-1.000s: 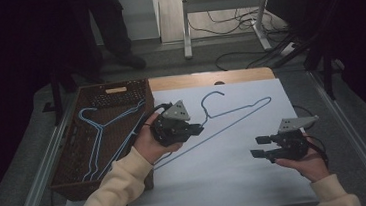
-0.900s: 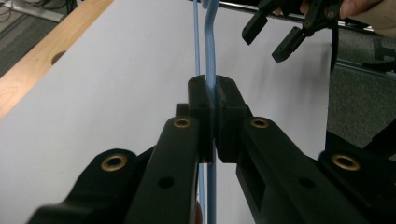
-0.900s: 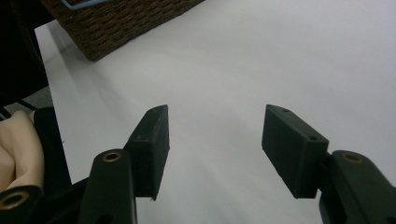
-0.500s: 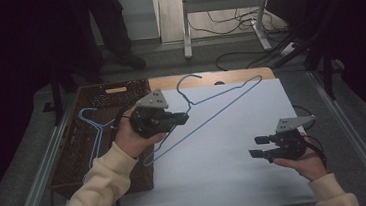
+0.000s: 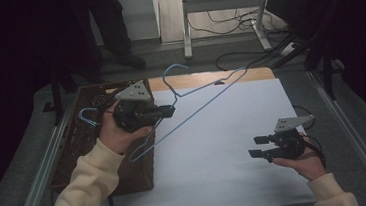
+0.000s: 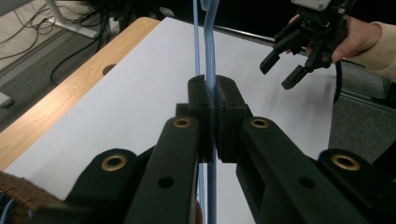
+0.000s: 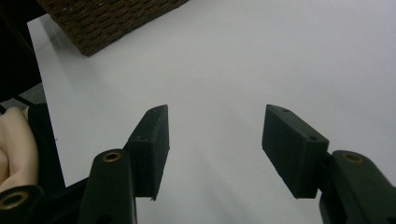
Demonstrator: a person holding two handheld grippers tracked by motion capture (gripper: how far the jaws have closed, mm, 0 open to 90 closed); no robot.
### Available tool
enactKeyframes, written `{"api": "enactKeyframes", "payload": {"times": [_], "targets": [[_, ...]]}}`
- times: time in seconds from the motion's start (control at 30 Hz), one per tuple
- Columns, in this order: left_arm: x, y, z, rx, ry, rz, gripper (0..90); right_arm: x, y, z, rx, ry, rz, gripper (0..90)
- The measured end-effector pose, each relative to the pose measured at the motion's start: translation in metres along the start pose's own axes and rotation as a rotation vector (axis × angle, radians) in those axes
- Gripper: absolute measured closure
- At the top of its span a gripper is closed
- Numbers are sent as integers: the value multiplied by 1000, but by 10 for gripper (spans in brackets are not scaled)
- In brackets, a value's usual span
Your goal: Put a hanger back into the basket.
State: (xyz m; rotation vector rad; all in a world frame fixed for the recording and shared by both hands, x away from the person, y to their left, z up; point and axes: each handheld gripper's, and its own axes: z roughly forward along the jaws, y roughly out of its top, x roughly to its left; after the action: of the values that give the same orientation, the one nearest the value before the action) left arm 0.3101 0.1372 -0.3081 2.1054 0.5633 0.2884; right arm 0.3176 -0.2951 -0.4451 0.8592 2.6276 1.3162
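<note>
At the far left of the table, a dark woven basket [image 5: 75, 157] sits on the table's left edge, and a blue hook [image 5: 87, 115] of another wire hanger curls up from inside it. Just right of that, above the basket's inner rim, the left gripper [image 5: 167, 111] is lifted off the surface in the person's left hand [image 5: 116, 134], grey three-cornered plate on top. Its jaws are pressed together on the wire of a light blue hanger [image 5: 206, 103]; the left gripper view shows the pads pinching the thin blue wire [image 6: 210, 70], which runs straight up between them. The hanger is held in the air, tilted, its hook [image 5: 173, 69] pointing toward the far edge of the table and its long bottom wire slanting from near the basket up toward the far right.

Under it lies a white sheet [image 5: 215, 150] covering most of the wooden tabletop [image 5: 189, 80], whose bare strip shows along the far side.

Toward the right, well apart from the hanger, the right gripper [image 5: 256, 146] rests low over the sheet in the person's right hand [image 5: 301, 159]. Its jaws are spread wide with nothing between them, and the right gripper view shows plain white sheet [image 7: 233, 70] in the gap, with the basket's corner [image 7: 107, 18] beyond.
</note>
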Motion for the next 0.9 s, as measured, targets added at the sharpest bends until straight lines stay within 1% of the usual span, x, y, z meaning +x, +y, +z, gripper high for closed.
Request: {"api": "enactKeyframes", "payload": {"times": [0.2, 0.3, 0.6, 0.63, 0.77, 0.9], "targets": [[8, -6, -11, -1, 20, -15, 871, -1, 0, 1, 0, -7, 5, 408], [13, -10, -17, -10, 30, -34, 871, -1, 0, 3, -4, -5, 4, 400], [24, -22, -36, -19, 66, -69, 871, -3, 0, 8, 2, -15, 11, 365], [25, -23, -38, -19, 72, -71, 871, -3, 0, 9, 5, -15, 6, 363], [28, -29, -50, -25, 92, -84, 871, -1, 1, 10, 6, -21, 6, 357], [30, -37, -66, -30, 119, -101, 871, 2, 2, 11, -9, -24, 10, 354]]}}
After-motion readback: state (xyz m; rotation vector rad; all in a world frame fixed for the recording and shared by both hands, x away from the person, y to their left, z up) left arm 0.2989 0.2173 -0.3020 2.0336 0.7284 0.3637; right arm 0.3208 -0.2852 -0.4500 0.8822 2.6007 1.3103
